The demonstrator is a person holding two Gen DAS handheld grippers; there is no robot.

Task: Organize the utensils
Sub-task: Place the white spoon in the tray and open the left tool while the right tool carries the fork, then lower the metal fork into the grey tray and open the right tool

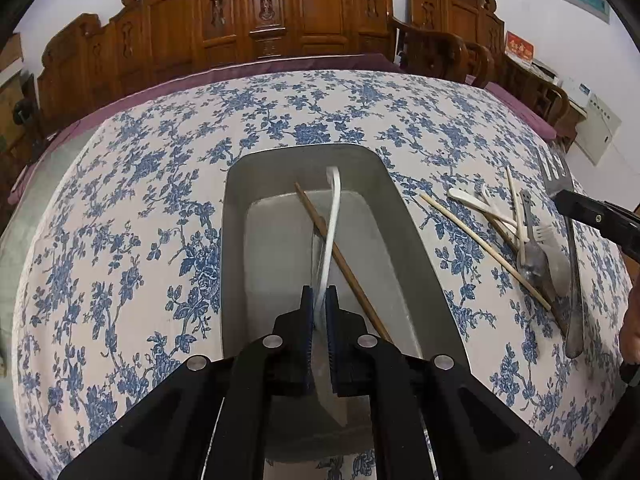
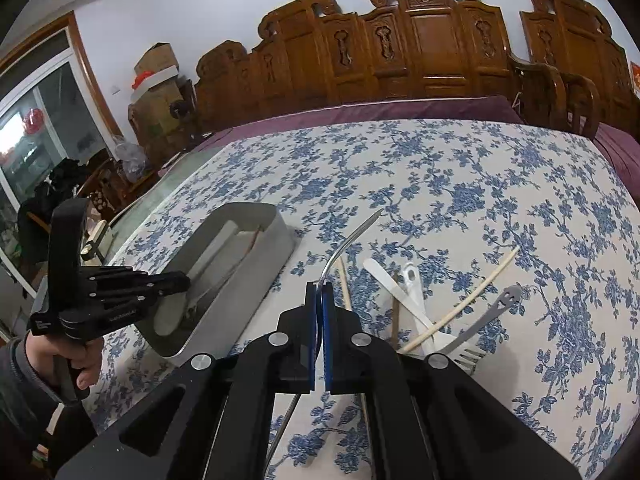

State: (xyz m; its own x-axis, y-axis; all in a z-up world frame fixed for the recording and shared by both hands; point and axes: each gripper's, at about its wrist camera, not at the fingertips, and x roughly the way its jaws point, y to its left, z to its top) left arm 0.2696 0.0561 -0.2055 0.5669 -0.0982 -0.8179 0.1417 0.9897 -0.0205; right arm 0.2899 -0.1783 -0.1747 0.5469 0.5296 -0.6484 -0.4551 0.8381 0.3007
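Observation:
A grey rectangular tray [image 1: 236, 216] stands on the floral tablecloth; it also shows in the right wrist view [image 2: 276, 236]. Inside lies a brown chopstick [image 1: 340, 256]. My left gripper [image 1: 319, 308] is shut on a white plastic utensil [image 1: 334, 208], held over the tray with its handle pointing away. My right gripper [image 2: 320, 308] is shut on a metal slotted spatula [image 2: 352, 236], seen edge-on; its slotted head shows in the left wrist view [image 1: 554, 176]. A pile of utensils [image 2: 432, 312] lies right of the tray: white spoons, chopsticks, a metal spoon, a small fork.
The table carries a blue-flowered cloth [image 1: 140, 184] over a purple one. Carved wooden chairs [image 1: 272, 12] stand along the far edge. A light chopstick [image 1: 484, 252] lies between the tray and the pile. Boxes and a glass door are at the far left in the right wrist view [image 2: 156, 80].

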